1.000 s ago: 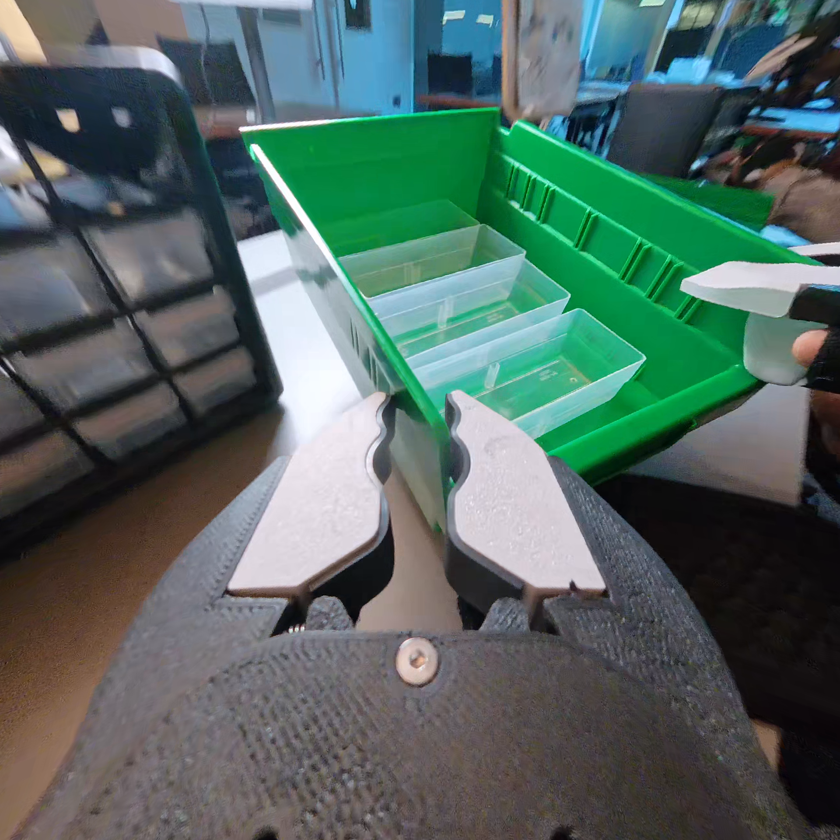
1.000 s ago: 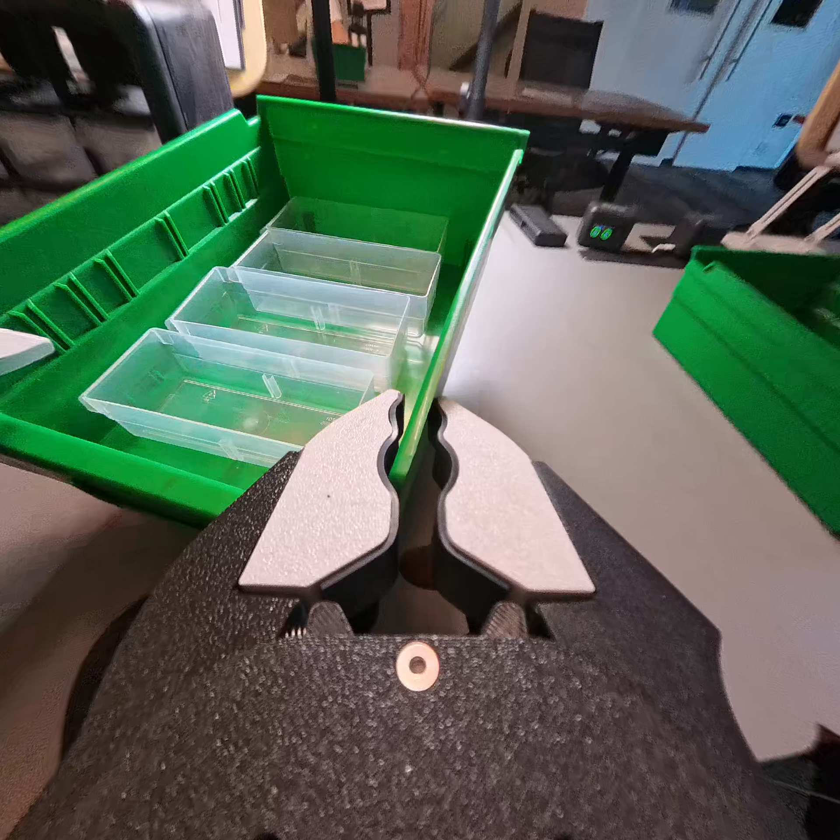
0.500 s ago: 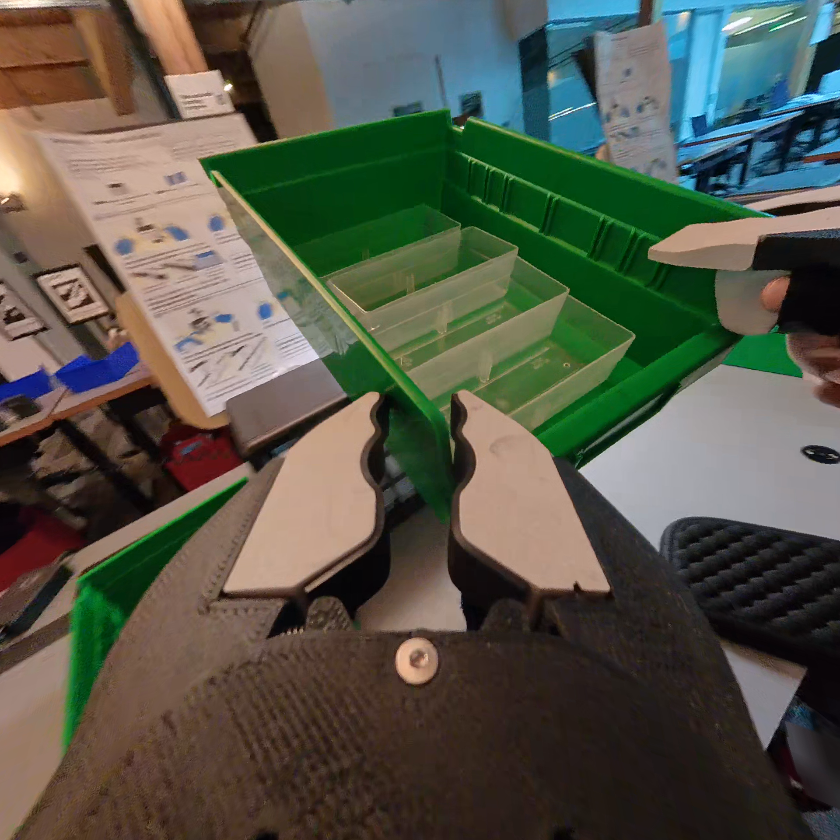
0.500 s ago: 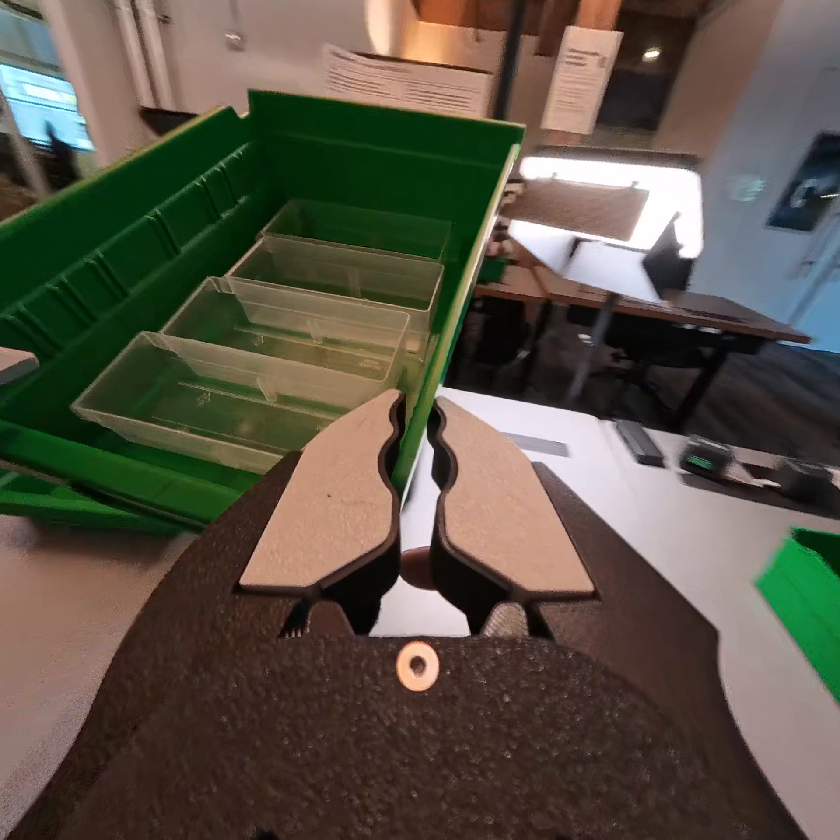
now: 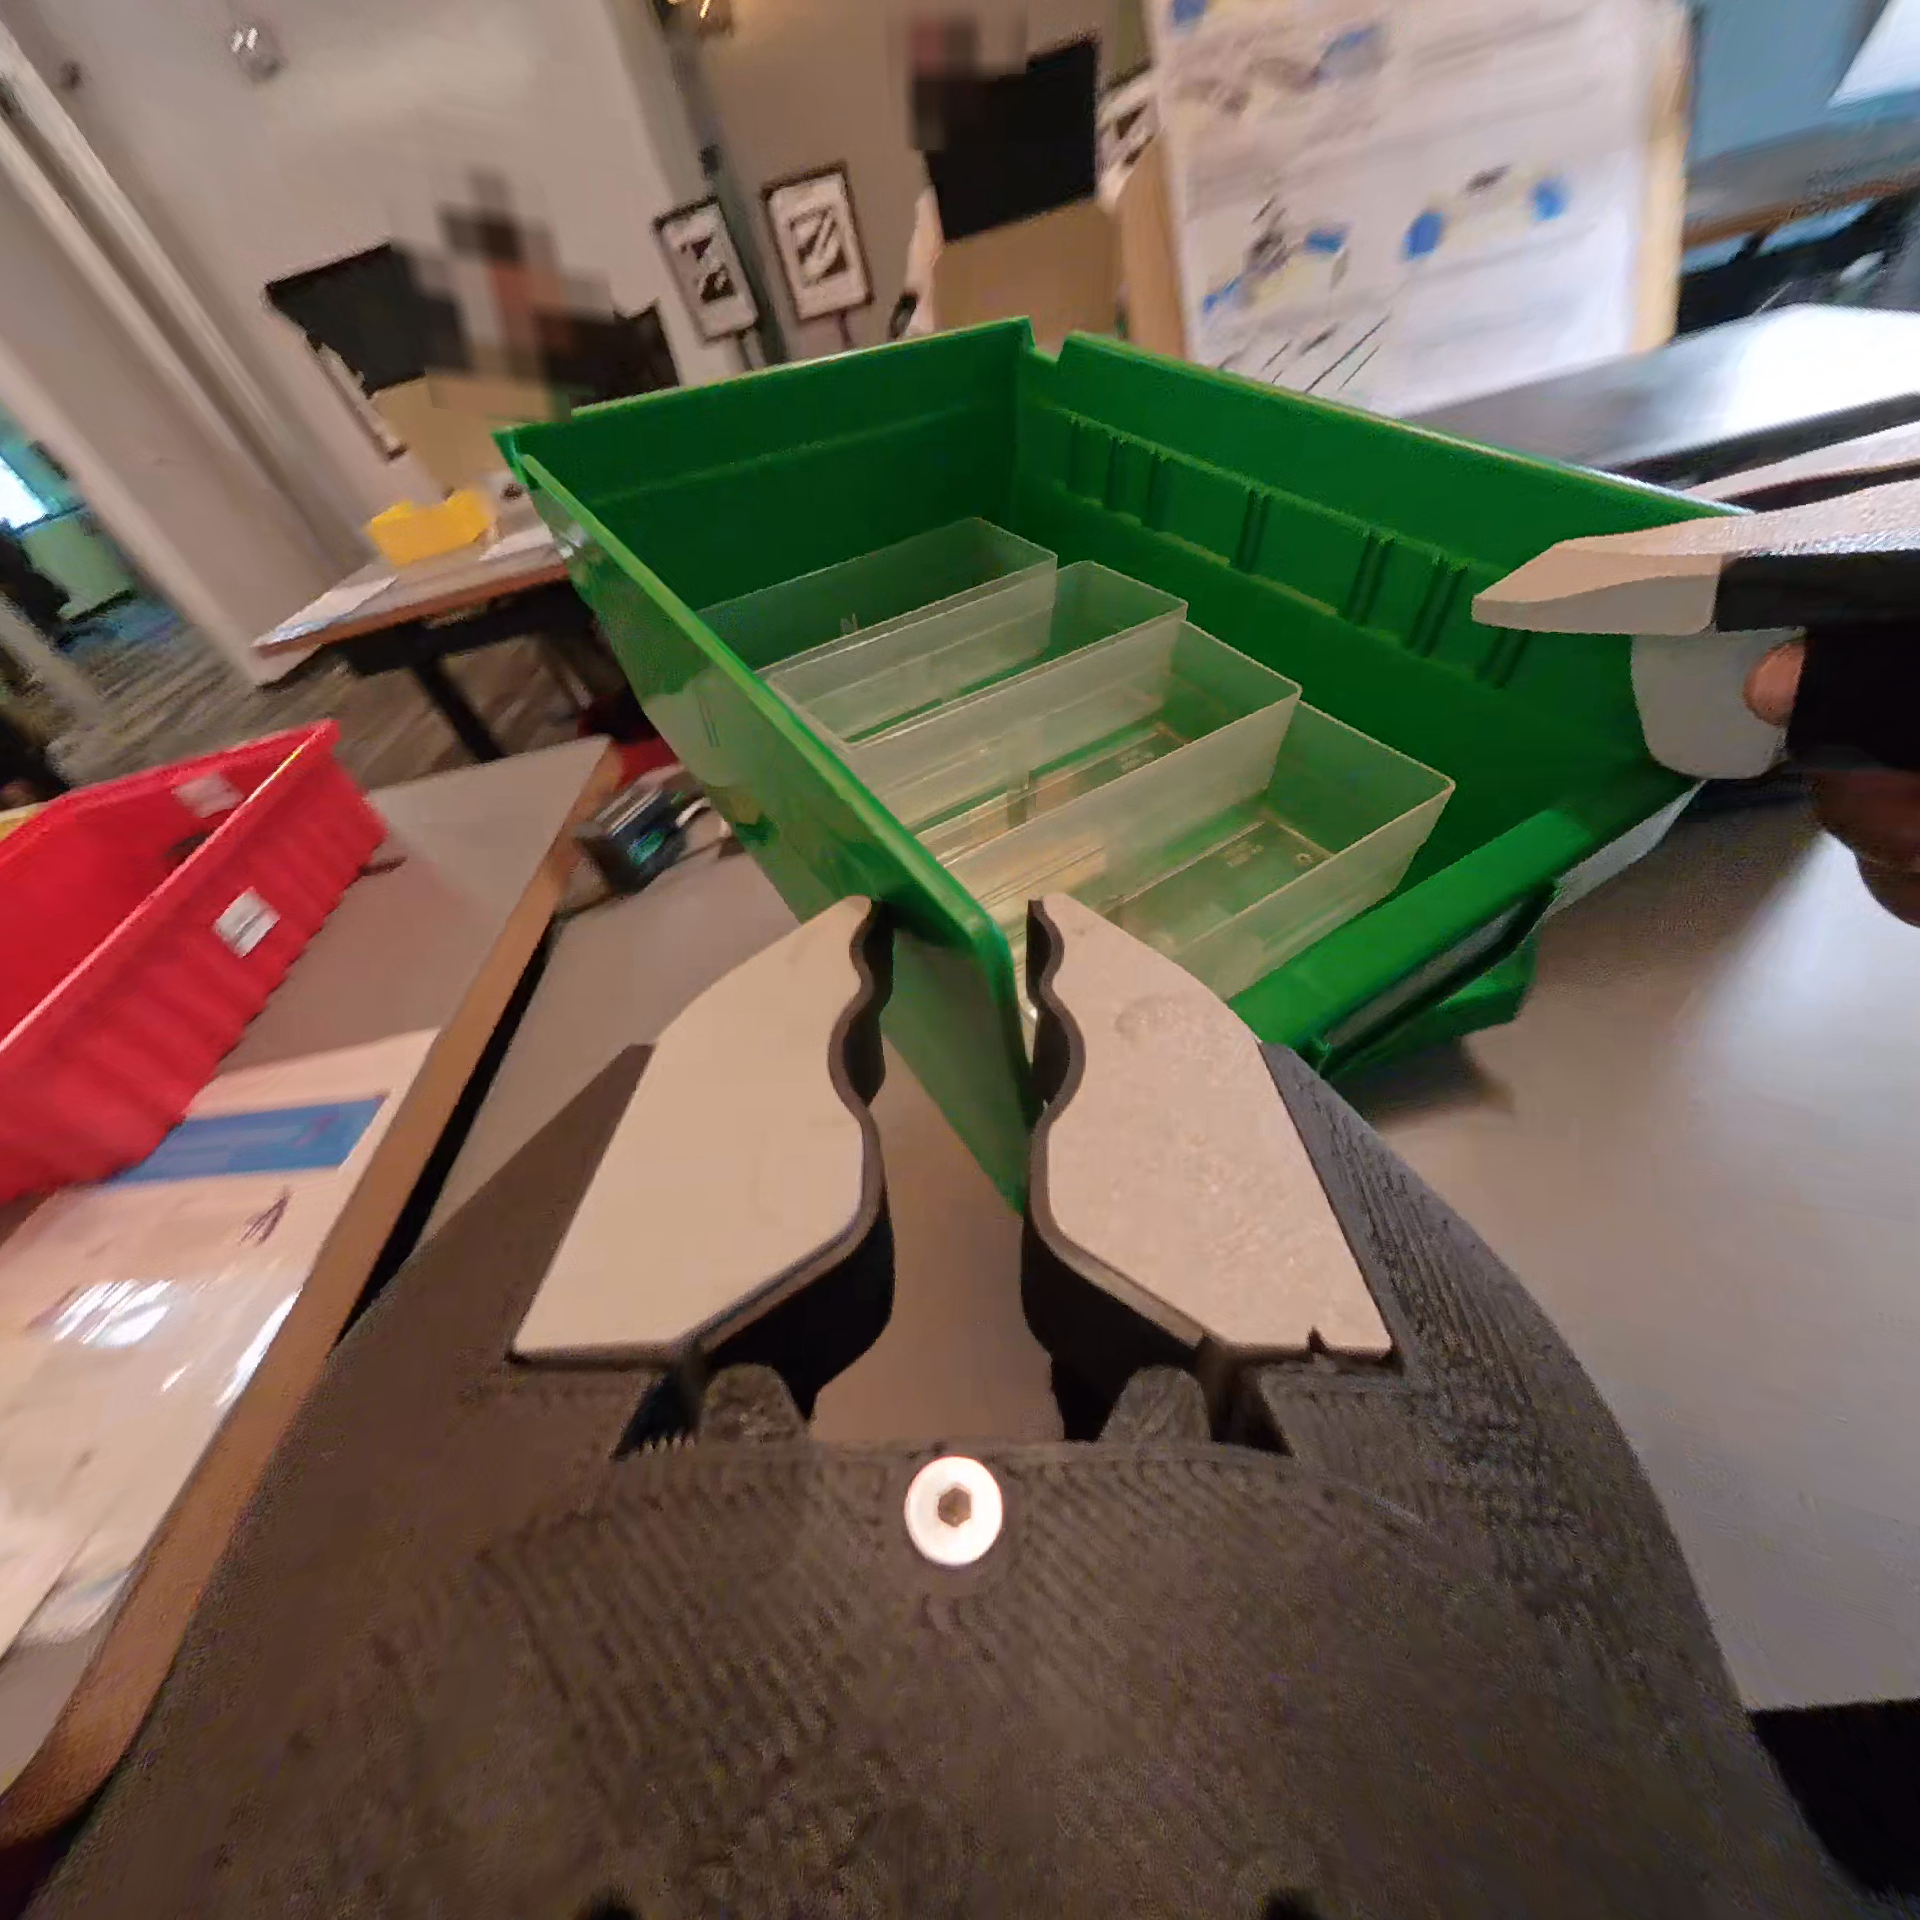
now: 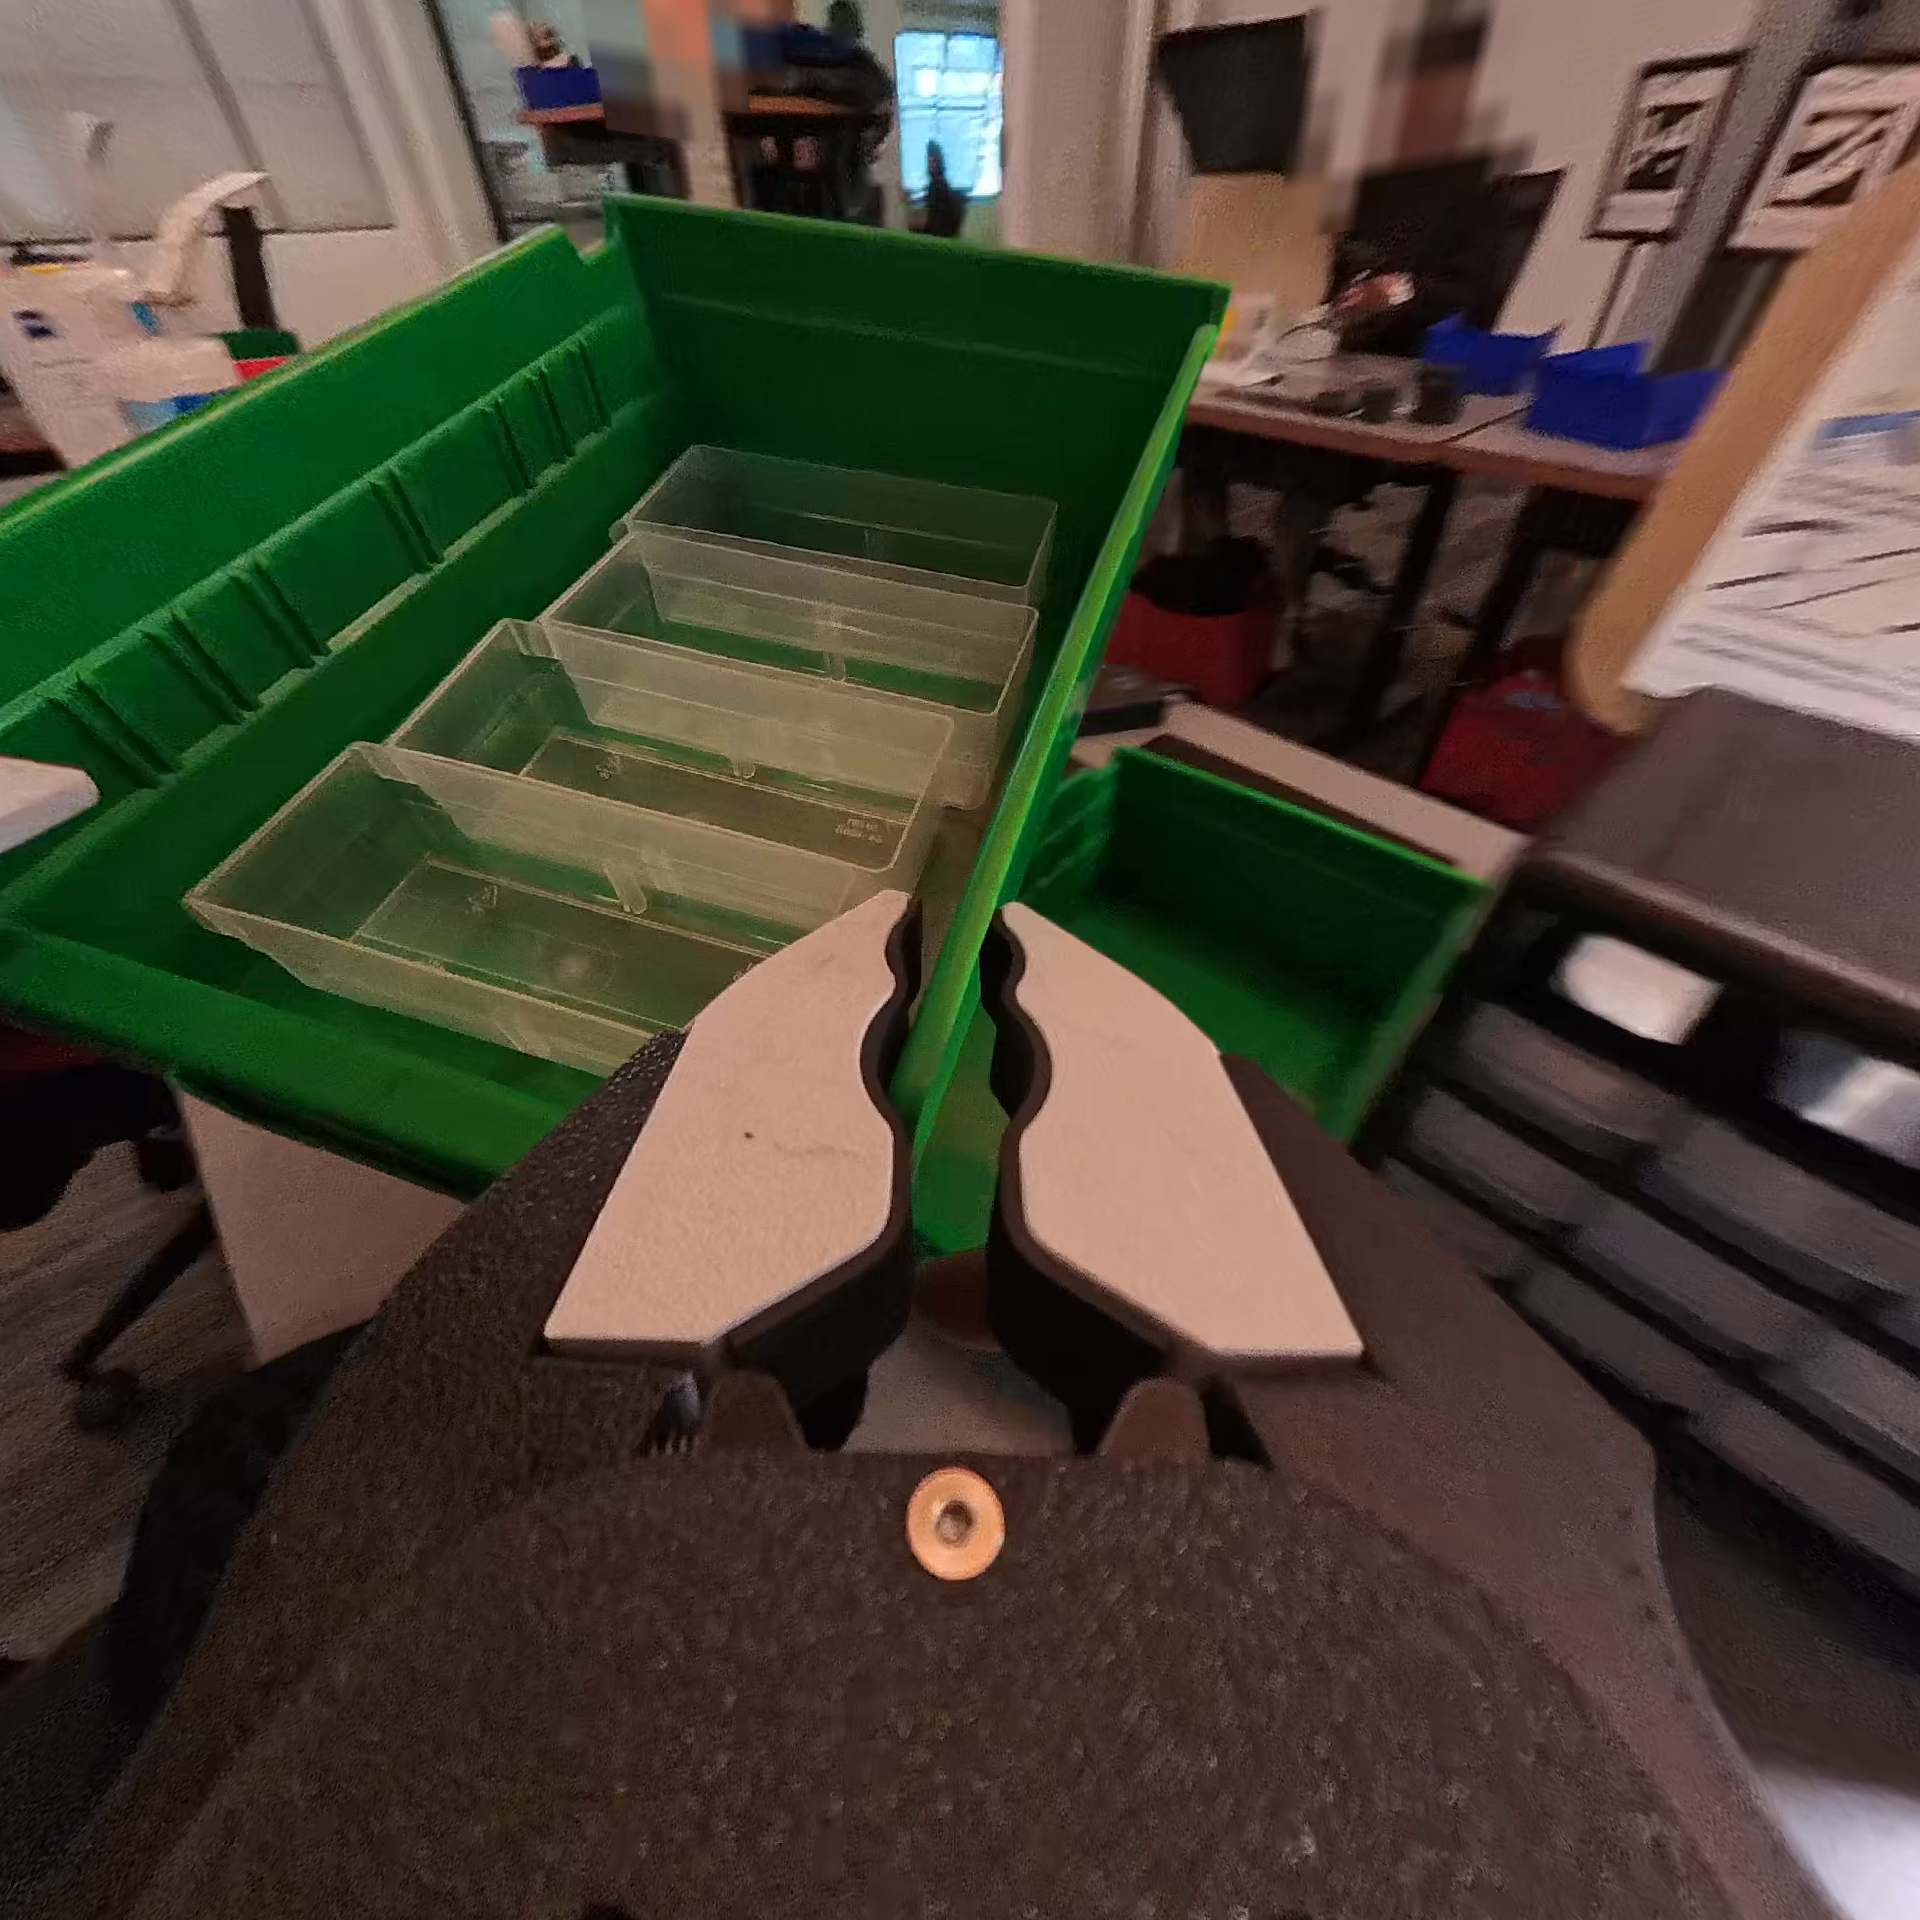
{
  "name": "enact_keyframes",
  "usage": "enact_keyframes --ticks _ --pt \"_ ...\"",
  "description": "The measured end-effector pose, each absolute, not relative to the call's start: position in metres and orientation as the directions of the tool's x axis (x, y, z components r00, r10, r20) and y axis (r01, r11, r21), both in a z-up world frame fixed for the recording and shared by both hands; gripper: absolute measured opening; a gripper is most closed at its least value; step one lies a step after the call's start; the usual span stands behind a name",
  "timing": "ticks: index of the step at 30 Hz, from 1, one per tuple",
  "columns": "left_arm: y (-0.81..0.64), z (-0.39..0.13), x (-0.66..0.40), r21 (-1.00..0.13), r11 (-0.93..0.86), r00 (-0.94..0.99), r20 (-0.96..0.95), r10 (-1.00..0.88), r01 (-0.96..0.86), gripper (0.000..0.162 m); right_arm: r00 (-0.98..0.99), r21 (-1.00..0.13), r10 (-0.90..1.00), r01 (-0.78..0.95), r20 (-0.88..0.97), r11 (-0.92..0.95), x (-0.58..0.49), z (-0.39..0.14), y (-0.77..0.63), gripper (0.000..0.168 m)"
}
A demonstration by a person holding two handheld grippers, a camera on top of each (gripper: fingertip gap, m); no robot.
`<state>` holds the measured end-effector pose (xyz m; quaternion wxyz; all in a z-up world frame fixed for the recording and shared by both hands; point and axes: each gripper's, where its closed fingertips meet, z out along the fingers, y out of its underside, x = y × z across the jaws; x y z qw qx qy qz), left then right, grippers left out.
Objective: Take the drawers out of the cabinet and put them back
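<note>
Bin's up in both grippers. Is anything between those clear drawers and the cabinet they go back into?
The four clear drawers sit inside the green bin, behind its right wall. Beyond it, a smaller green bin stands beside the dark cabinet. Left gripper and right gripper each clamp a wall, leaving neither free.

From the left wrist view I see a red bin (image 5: 156, 935) at 9 o'clock, resting on a printed sheet (image 5: 156, 1299) on a wood-edged tabletop (image 5: 416, 1091). A yellow tray (image 5: 426, 525) sits far off at 10 o'clock, 2 framed pictures (image 5: 821, 244) hang at 12 o'clock, and a poster board (image 5: 1403, 177) stands at 1. In the right wrist view, blue bins (image 6: 1610, 395) lie at 2 o'clock and a smaller green bin (image 6: 1247, 935) at 3.
</note>
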<state>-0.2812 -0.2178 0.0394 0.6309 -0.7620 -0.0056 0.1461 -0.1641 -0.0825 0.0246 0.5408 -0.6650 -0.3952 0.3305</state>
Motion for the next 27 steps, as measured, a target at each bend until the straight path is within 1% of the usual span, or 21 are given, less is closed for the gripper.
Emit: enact_keyframes --ticks 1,4,7,11,15,17,20,22,23,25,27 --pt "-0.226 0.03 -0.297 -0.957 -0.237 0.951 -0.222 0.216 -0.17 0.024 0.444 -0.977 0.896 0.176 -0.03 -0.12 -0.183 0.014 -0.088 0.011" --pt "-0.247 0.003 -0.333 -0.942 -0.306 0.946 -0.215 0.244 -0.135 0.024 0.385 -0.964 0.918 0.196 -0.093 -0.18 -0.227 -0.023 -0.107 0.012" --pt "-0.269 -0.025 -0.353 -0.92 -0.375 0.951 -0.208 0.229 -0.111 0.025 0.33 -0.947 0.933 0.228 -0.141 -0.224 -0.251 -0.056 -0.13 0.014" --pt "-0.29 -0.043 -0.363 -0.895 -0.429 0.952 -0.227 0.206 -0.121 0.026 0.29 -0.943 0.944 0.242 -0.155 -0.229 -0.265 -0.075 -0.15 0.015" --pt "-0.296 -0.053 -0.363 -0.887 -0.439 0.961 -0.231 0.154 -0.142 0.028 0.275 -0.932 0.947 0.269 -0.166 -0.241 -0.271 -0.093 -0.155 0.016" --pt "-0.292 -0.066 -0.367 -0.875 -0.462 0.966 -0.225 0.13 -0.142 0.028 0.275 -0.928 0.945 0.274 -0.176 -0.252 -0.271 -0.103 -0.153 0.017" --pt "-0.283 -0.098 -0.376 -0.837 -0.53 0.97 -0.222 0.101 -0.136 0.025 0.237 -0.915 0.956 0.32 -0.172 -0.244 -0.267 -0.124 -0.155 0.025" --pt "-0.28 -0.116 -0.383 -0.819 -0.566 0.976 -0.19 0.106 -0.098 0.022 0.156 -0.913 0.978 0.362 -0.14 -0.188 -0.263 -0.135 -0.163 0.035" --pt "-0.28 -0.124 -0.388 -0.809 -0.582 0.976 -0.182 0.116 -0.082 0.02 0.106 -0.924 0.99 0.363 -0.089 -0.122 -0.259 -0.136 -0.168 0.036" --pt "-0.277 -0.139 -0.397 -0.792 -0.607 0.975 -0.176 0.133 -0.061 0.017 -0.053 -0.914 0.998 0.407 -0.022 0.002 -0.248 -0.143 -0.187 0.047" --pt "-0.275 -0.149 -0.4 -0.783 -0.62 0.977 -0.165 0.133 -0.047 0.016 -0.186 -0.886 0.982 0.457 -0.013 0.075 -0.229 -0.149 -0.198 0.047"
